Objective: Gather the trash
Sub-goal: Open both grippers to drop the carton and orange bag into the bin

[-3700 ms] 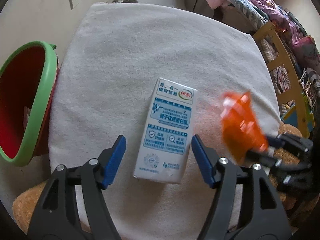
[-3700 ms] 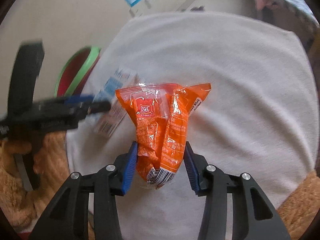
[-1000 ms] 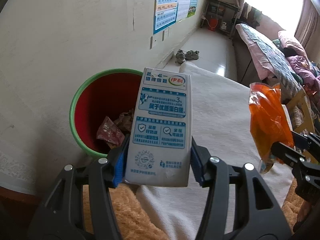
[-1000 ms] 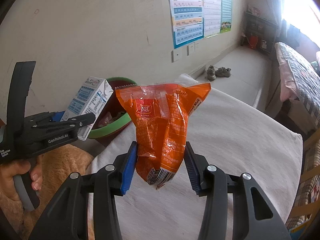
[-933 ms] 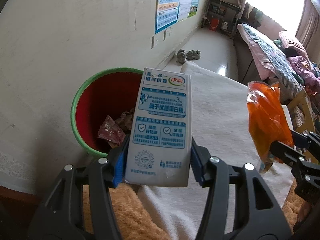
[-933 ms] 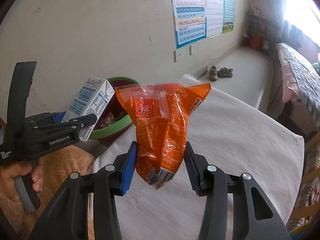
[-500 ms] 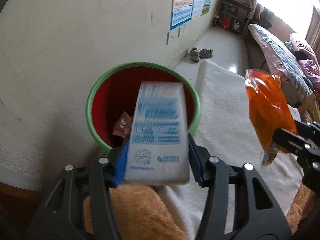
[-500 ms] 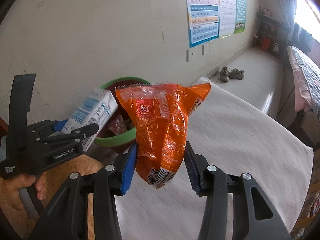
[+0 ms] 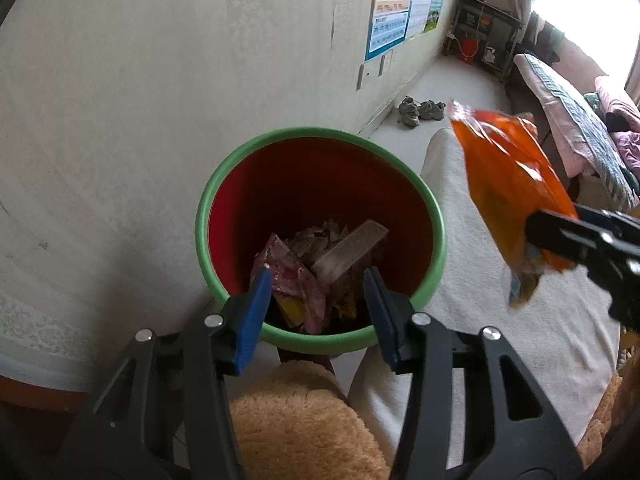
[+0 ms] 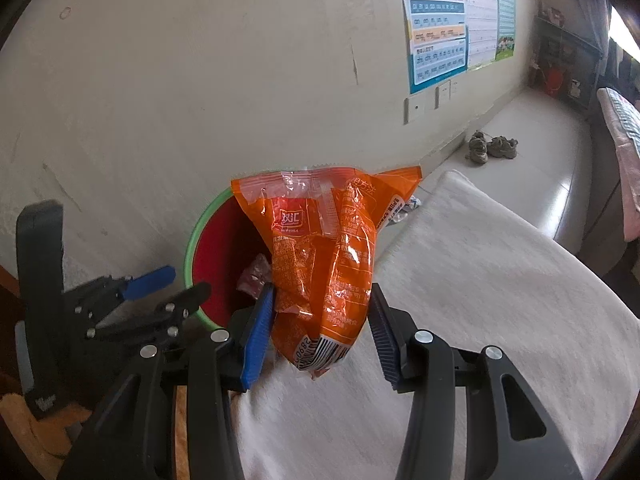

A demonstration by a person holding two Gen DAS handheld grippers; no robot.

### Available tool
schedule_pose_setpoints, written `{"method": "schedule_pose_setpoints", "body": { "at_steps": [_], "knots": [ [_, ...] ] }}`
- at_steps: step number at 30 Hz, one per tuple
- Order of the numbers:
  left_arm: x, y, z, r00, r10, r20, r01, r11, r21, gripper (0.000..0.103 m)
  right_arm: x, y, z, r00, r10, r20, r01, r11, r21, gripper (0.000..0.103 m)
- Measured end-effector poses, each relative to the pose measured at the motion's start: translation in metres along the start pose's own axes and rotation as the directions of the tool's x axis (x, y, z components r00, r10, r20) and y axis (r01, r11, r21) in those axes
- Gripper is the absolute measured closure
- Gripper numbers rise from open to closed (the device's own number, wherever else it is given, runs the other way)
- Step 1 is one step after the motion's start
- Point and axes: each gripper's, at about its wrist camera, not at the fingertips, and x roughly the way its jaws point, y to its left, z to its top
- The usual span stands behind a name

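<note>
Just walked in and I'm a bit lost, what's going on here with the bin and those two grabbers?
A person is clearing trash with a handheld gripper in each hand. The left gripper hangs over the red bin, its jaws empty and just narrowing; a carton lies inside among wrappers. The right gripper is clamped on an orange snack bag, held up beside the bin above the white cloth, not yet dropped in.

One red bin (image 9: 320, 184), one orange wrapper (image 10: 324, 264), two shoes (image 9: 420, 109), two tongs (image 9: 318, 308).

Upright crinkled orange wrapper (image 10: 324, 256)
</note>
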Motion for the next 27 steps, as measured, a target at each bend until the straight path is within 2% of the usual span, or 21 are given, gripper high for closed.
{"method": "schedule_pose_setpoints", "body": {
  "at_steps": [7, 11, 21, 24, 27],
  "knots": [
    [0.000, 0.008, -0.017, 1.000, -0.025, -0.015, 0.024, 0.997, -0.071, 0.053, 0.021, 0.011, 0.018, 1.000, 0.012, -0.026, -0.012, 1.000, -0.022, 0.058],
    [0.011, 0.008, -0.030, 0.998, -0.027, -0.064, 0.021, 0.996, -0.087, 0.051, 0.032, 0.020, 0.021, 0.999, 0.012, -0.042, -0.014, 0.999, -0.047, 0.058],
    [0.015, 0.013, -0.030, 0.997, -0.031, -0.070, 0.023, 0.993, -0.116, 0.048, 0.050, 0.038, 0.037, 0.999, 0.016, -0.041, -0.020, 0.994, -0.106, 0.056],
    [0.016, 0.014, -0.031, 0.997, -0.026, -0.074, 0.017, 0.993, -0.120, 0.045, 0.050, 0.037, 0.040, 1.000, 0.010, -0.023, -0.012, 0.994, -0.109, 0.043],
    [0.017, 0.015, -0.032, 0.997, -0.021, -0.076, 0.011, 0.992, -0.123, 0.042, 0.042, 0.032, 0.038, 1.000, 0.007, -0.003, -0.007, 0.995, -0.100, 0.038]
  ]
}}
